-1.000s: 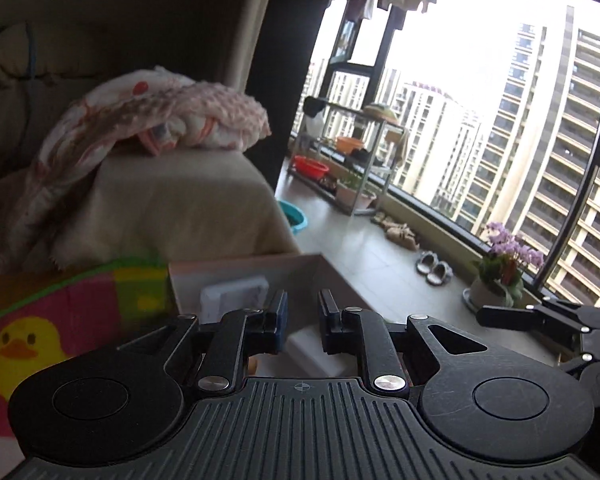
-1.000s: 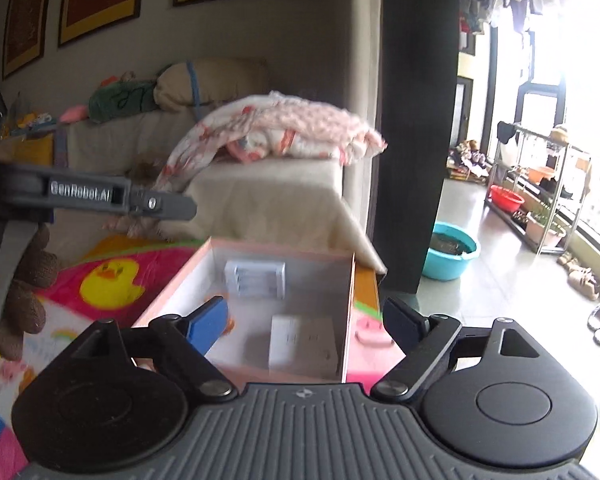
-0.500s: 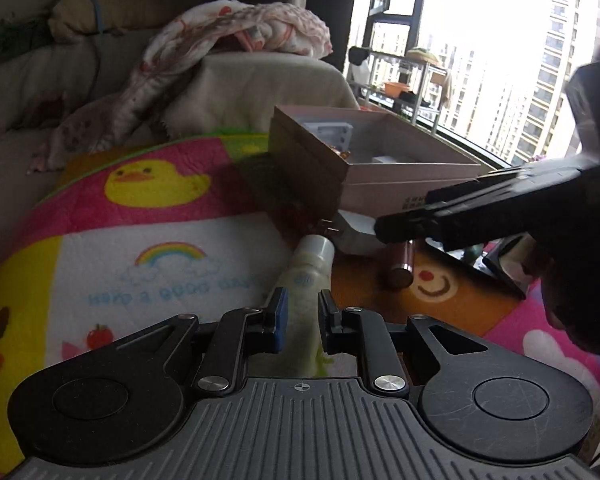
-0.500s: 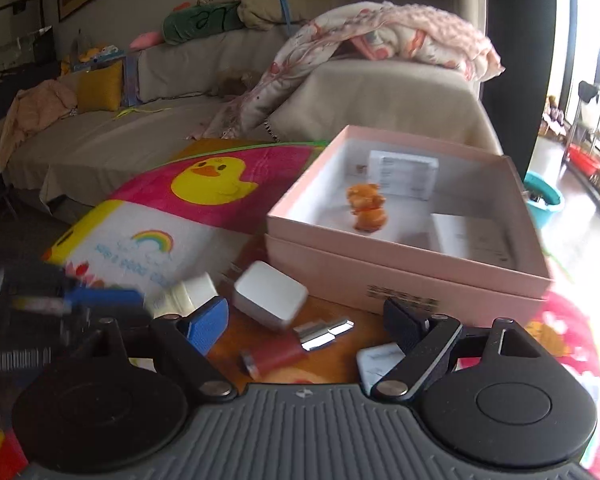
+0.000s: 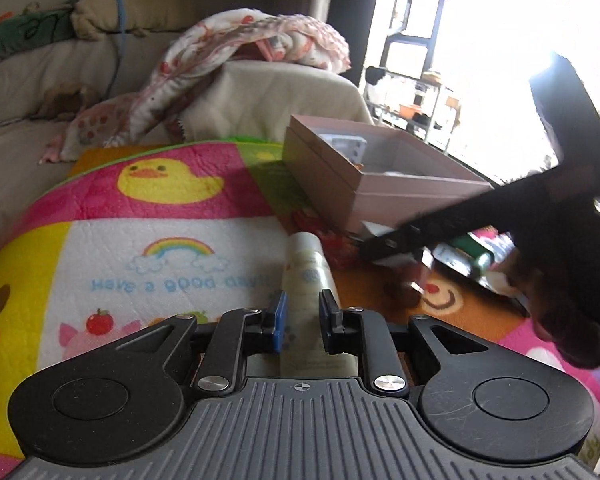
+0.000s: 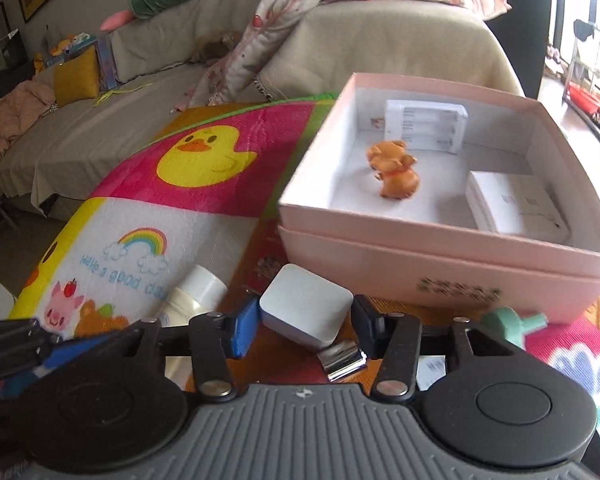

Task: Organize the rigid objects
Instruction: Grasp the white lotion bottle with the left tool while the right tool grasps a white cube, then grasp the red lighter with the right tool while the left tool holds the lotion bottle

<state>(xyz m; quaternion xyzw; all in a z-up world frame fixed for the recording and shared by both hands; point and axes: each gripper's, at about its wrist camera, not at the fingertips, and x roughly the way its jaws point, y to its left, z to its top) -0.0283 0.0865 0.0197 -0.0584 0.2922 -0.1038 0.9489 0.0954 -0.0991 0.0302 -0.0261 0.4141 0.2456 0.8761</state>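
Left tongs (image 5: 300, 322) pressed together above cream tube (image 5: 306, 264), lying lengthwise, cap pointing away

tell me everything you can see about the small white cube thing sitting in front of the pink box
The white cube is a small block with rounded corners and edges, smooth and matte like hard plastic, its top face plain and slightly grey in shadow. It lies on the colourful play mat, turned cornerwise to the camera, just in front of the pink box and apart from it. The right tool straddles it, jaws closing, blue pad near its left side; contact is unclear. A shiny metal piece lies by its near corner.
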